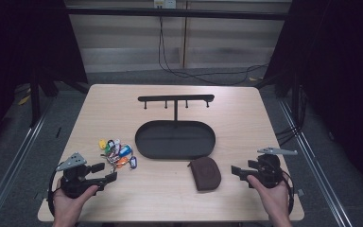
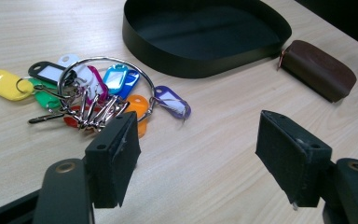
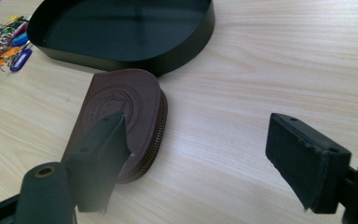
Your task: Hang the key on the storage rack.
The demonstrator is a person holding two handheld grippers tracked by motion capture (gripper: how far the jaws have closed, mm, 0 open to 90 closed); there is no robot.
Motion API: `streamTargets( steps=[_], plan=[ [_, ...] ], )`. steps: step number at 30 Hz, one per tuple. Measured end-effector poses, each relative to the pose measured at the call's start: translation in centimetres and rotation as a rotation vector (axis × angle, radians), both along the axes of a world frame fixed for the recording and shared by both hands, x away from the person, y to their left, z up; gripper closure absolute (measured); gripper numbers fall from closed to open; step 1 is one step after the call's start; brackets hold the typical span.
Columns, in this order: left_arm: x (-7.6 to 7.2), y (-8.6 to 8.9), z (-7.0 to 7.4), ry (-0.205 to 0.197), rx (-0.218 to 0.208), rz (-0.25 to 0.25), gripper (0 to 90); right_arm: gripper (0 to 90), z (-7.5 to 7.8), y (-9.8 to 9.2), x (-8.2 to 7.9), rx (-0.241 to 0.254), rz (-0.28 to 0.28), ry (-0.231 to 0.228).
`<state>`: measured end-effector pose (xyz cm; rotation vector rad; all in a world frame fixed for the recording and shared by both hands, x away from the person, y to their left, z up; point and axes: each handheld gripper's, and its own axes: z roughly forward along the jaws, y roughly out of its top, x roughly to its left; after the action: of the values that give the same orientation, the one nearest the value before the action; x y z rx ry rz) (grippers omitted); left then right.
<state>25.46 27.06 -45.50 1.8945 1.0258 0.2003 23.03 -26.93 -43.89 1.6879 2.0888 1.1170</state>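
Both the left gripper (image 1: 108,171) and the right gripper (image 1: 237,171) are released and empty, so picking up seems not started; the next move probably needs reaching the key bunch (image 1: 117,152) at centre-left or the brown pouch (image 1: 204,173) at lower centre.

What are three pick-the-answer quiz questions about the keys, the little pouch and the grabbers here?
1. Where does the brown pouch lie?
A. inside the tray
B. on the table, in front of the black tray
C. on the hooks

2. What colour is the tag at the far left of the key bunch in the left gripper view?
A. yellow
B. white
C. black

3. How is the right hand-held gripper?
A. shut on the pouch
B. shut on keys
C. open

B: pouch rests on wood. A: yellow tag outermost. C: jaws apart, nothing between.
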Motion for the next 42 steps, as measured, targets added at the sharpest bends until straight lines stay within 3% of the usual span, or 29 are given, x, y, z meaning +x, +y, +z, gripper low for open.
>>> streamTargets(
  steps=[6,11,18,25,33,34,36,42],
  plan=[
    [-0.1,0.2,0.0,0.004,-0.011,0.009,30.4,18.8,1.3,1.0,0.8,-0.018,0.040,0.046],
    [0.0,0.3,0.0,0.006,-0.020,0.015,30.4,22.0,1.9,1.6,1.9,-0.007,0.063,0.076],
    [-0.1,0.2,0.0,0.007,-0.014,0.006,30.3,18.7,2.3,3.0,3.4,-0.014,0.098,0.163],
    [0.0,0.2,0.0,0.010,-0.013,0.007,30.4,17.7,2.3,4.1,5.0,-0.045,0.122,0.260],
    [-0.1,0.2,0.0,0.007,-0.008,0.004,30.5,19.0,2.1,5.1,6.3,-0.084,0.150,0.342],
    [-0.1,0.2,0.0,0.007,-0.011,0.006,30.6,20.8,1.8,5.3,6.7,-0.110,0.155,0.385],
    [-0.1,0.2,0.0,0.007,-0.009,0.004,30.7,21.0,1.5,5.6,7.1,-0.115,0.165,0.414],
    [0.0,0.1,0.0,0.007,-0.007,0.002,30.7,20.6,1.0,6.3,8.0,-0.119,0.181,0.446]
  ],
)
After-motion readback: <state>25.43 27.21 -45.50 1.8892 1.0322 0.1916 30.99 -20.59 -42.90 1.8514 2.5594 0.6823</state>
